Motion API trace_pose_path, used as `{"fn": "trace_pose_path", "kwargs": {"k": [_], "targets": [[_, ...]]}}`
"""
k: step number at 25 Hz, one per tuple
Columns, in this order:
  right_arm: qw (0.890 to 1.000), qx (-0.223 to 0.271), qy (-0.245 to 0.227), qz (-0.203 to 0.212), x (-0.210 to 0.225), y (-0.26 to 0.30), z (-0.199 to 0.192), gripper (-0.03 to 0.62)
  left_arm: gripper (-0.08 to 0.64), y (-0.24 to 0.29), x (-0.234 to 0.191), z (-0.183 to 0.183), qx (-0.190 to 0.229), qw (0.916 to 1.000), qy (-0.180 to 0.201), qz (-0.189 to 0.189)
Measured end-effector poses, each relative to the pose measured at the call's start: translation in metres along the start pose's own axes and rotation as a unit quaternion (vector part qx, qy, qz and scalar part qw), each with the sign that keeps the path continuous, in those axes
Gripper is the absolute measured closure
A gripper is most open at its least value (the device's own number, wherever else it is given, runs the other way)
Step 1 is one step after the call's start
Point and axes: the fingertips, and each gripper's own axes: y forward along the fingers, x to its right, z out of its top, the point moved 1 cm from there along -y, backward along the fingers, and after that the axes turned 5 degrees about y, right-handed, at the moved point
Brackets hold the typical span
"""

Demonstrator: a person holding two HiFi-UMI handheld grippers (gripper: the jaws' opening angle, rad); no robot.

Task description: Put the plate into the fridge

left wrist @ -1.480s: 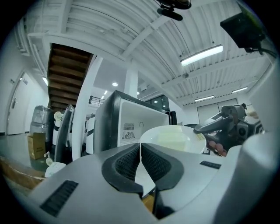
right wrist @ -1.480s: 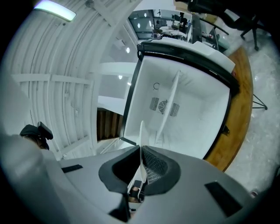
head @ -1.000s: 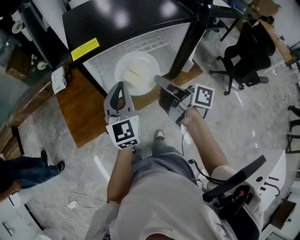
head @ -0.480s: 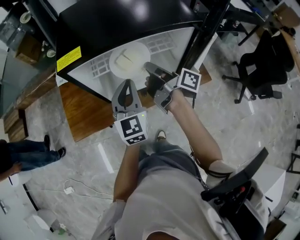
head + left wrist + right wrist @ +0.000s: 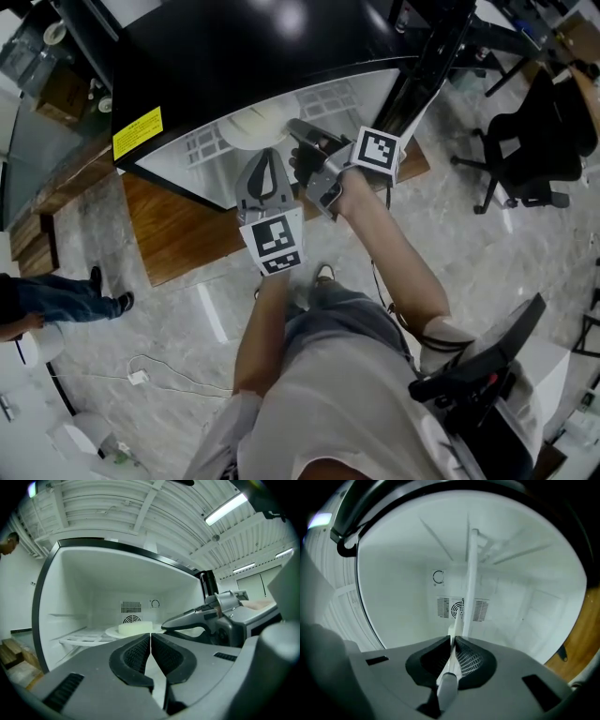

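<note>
**Plate held at the fridge mouth**

The white plate (image 5: 251,127) is partly inside the open fridge (image 5: 234,47), level with the white rack shelf (image 5: 77,638); I cannot tell whether it touches the shelf. A pale block (image 5: 135,627) sits on the plate. The right gripper (image 5: 302,139) has its jaws clamped on the plate's near rim. In the right gripper view the plate (image 5: 469,583) shows edge-on as a thin white line running up from between the jaws (image 5: 453,644) towards the vent grille (image 5: 461,608) on the fridge's back wall.

The left gripper (image 5: 265,161) hangs just beside the right one, in front of the fridge opening, with its jaws pressed together on nothing (image 5: 150,641).

The fridge stands on a wooden board (image 5: 178,234) on the pale marble floor (image 5: 487,253). A black office chair (image 5: 530,141) stands well off to the right.
</note>
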Motion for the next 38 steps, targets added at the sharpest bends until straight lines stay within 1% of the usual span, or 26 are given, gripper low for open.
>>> {"fn": "trace_pose_path", "kwargs": {"k": [3,7,9,11,13,14,16,17,18,19,21,23,24,25,26,27,28,29,30,31,32,33,34,36,38], "targets": [[0.999,-0.032,-0.037,-0.013,-0.005,0.005,0.001,0.568,0.539,0.007,-0.004,0.001,0.005,0.9998,-0.012,0.013],[0.994,-0.081,-0.07,-0.018,-0.004,0.004,-0.001,0.566,0.54,0.018,-0.015,-0.003,0.0,0.9992,-0.028,0.03],[0.989,-0.107,-0.101,-0.022,-0.003,0.003,-0.002,0.566,0.54,0.023,-0.02,-0.004,-0.002,0.9989,-0.032,0.034],[0.982,-0.129,-0.132,-0.044,-0.001,0.003,-0.002,0.566,0.54,0.025,-0.021,-0.003,0.0,0.9988,-0.034,0.035],[0.976,-0.151,-0.144,-0.066,-0.002,0.008,-0.003,0.566,0.538,0.024,-0.019,0.0,0.004,0.9987,-0.036,0.036],[0.974,-0.167,-0.137,-0.067,-0.004,0.013,-0.007,0.566,0.54,0.023,-0.017,0.001,0.006,0.9987,-0.037,0.035],[0.973,-0.201,-0.099,-0.049,-0.006,0.025,-0.02,0.566,0.539,0.023,-0.011,-0.001,0.007,0.9986,-0.042,0.03],[0.973,-0.211,-0.081,-0.036,-0.007,0.029,-0.026,0.566,0.54,0.023,-0.01,-0.003,0.007,0.9986,-0.044,0.028],[0.974,-0.213,-0.074,-0.028,-0.008,0.031,-0.028,0.566,0.54,0.024,-0.009,-0.005,0.006,0.9985,-0.047,0.027],[0.974,-0.21,-0.081,-0.024,-0.008,0.029,-0.029,0.566,0.54,0.024,-0.01,-0.006,0.006,0.9985,-0.049,0.025],[0.971,-0.208,-0.116,-0.015,-0.012,0.024,-0.032,0.566,0.54,0.027,-0.015,-0.006,0.006,0.9986,-0.048,0.022],[0.964,-0.212,-0.159,0.001,-0.02,0.021,-0.041,0.566,0.54,0.03,-0.02,-0.005,0.004,0.9987,-0.047,0.019],[0.959,-0.208,-0.19,-0.004,-0.022,0.019,-0.044,0.568,0.54,0.031,-0.021,-0.005,0.004,0.9987,-0.048,0.018],[0.951,-0.198,-0.237,-0.021,-0.021,0.016,-0.043,0.566,0.54,0.032,-0.021,-0.004,0.005,0.9986,-0.049,0.019],[0.935,-0.183,-0.301,-0.043,-0.021,0.012,-0.042,0.568,0.54,0.032,-0.021,-0.002,0.005,0.9985,-0.05,0.019],[0.909,-0.167,-0.377,-0.063,-0.022,0.008,-0.04,0.568,0.54,0.032,-0.02,0.001,0.006,0.9985,-0.051,0.019],[0.876,-0.149,-0.453,-0.079,-0.024,0.006,-0.038,0.568,0.54,0.032,-0.02,0.004,0.007,0.9985,-0.051,0.019],[0.838,-0.135,-0.52,-0.097,-0.027,0.005,-0.038,0.568,0.54,0.033,-0.021,0.006,0.007,0.9987,-0.048,0.019],[0.801,-0.125,-0.574,-0.115,-0.028,0.006,-0.038,0.568,0.54,0.033,-0.022,0.007,0.006,0.9988,-0.044,0.019],[0.771,-0.116,-0.613,-0.131,-0.027,0.007,-0.038,0.568,0.54,0.034,-0.023,0.007,0.004,0.999,-0.041,0.019],[0.751,-0.105,-0.636,-0.141,-0.026,0.008,-0.037,0.568,0.54,0.034,-0.022,0.007,0.003,0.9991,-0.039,0.018],[0.743,-0.09,-0.647,-0.146,-0.026,0.009,-0.035,0.568,0.54,0.035,-0.021,0.007,0.001,0.9992,-0.036,0.018],[0.742,-0.077,-0.65,-0.148,-0.025,0.01,-0.032,0.568,0.54,0.036,-0.02,0.007,0.0,0.9993,-0.032,0.017],[0.747,-0.063,-0.645,-0.148,-0.023,0.015,-0.027,0.568,0.54,0.038,-0.02,0.006,-0.001,0.9995,-0.028,0.016],[0.747,-0.059,-0.646,-0.142,-0.023,0.02,-0.026,0.568,0.54,0.039,-0.024,0.005,-0.002,0.9993,-0.032,0.018]]}}
